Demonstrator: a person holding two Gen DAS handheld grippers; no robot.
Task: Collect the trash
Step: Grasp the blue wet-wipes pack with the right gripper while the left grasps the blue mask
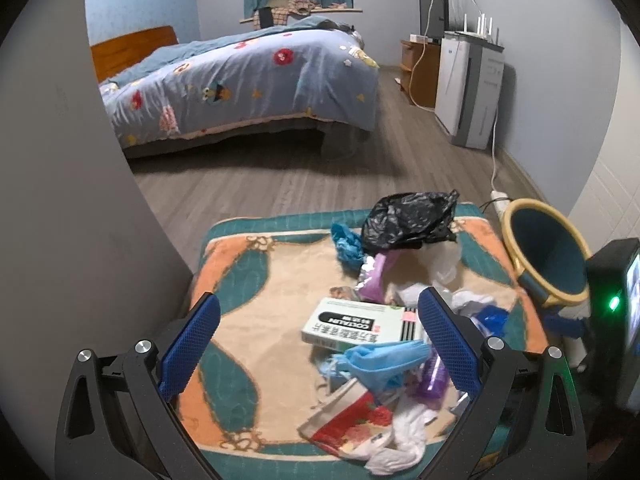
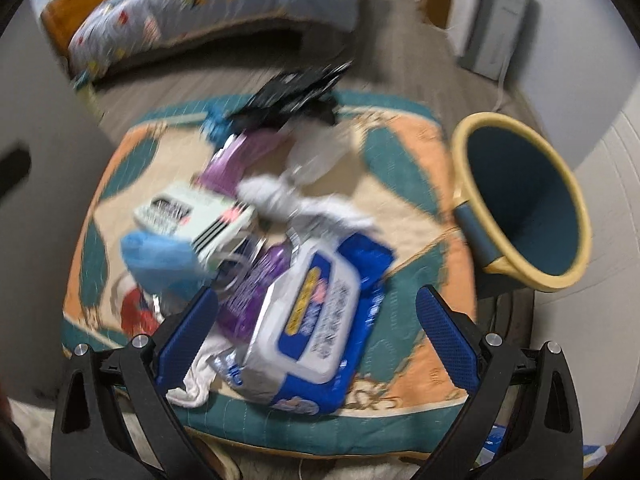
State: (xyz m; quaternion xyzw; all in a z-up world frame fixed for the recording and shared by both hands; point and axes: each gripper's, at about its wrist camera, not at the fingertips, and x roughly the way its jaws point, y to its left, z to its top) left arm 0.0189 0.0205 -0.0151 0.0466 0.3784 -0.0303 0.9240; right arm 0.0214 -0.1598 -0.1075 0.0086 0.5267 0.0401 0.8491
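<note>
Left gripper: fingers spread wide, holding nothing, hovering above a patterned cushion in teal, orange and cream. Right gripper: fingers likewise spread wide, empty, poised over the near end of the same cushion; view motion-blurred. Trash heaped on the cushion's right half: black plastic bag at the far edge, crumpled; blue wrapper scrap just beside it; white-green medicine box with black label, lying flat near the middle; light blue face mask touching the box's near side; purple foil packaging next to the mask; red-and-white printed packet near the front edge; white crumpled tissue lying against that packet. Blue-and-white wet-wipes pack with white flip lid, flat on the cushion's near right part, between the right gripper's fingers in that view, overlapping purple foil on its left. Yellow-rimmed wastebasket with teal inside, tipped on its side just beside the cushion's right edge, mouth facing the cameras. Background: bed with blue cartoon duvet, grey wood floor, white appliance against the right wall, monitor on a wooden cabinet
</note>
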